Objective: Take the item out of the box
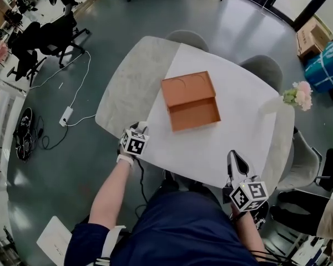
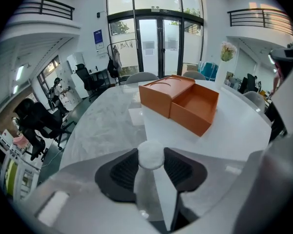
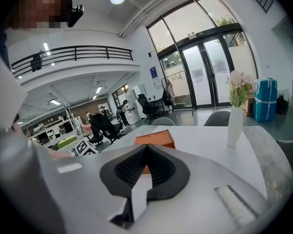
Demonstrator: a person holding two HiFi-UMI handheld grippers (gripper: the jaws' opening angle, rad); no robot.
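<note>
An orange box [image 1: 190, 100] lies open at the middle of the white table [image 1: 227, 148]; the open half [image 2: 198, 104] facing me looks empty. My left gripper [image 1: 139, 127] hovers at the table's near left edge, short of the box, shut on a small white ball [image 2: 150, 155] pinched between its black pads. The right gripper [image 1: 234, 158] hangs at the near right edge, its jaws meeting at the tips with nothing between them. In the right gripper view the box [image 3: 154, 141] shows just past those tips.
A white vase of flowers [image 1: 297, 96] stands near the table's right edge. Two grey chairs [image 1: 188, 37] [image 1: 263, 68] are tucked in on the far side. Office chairs, cables and a power strip [image 1: 66, 115] sit on the floor at left.
</note>
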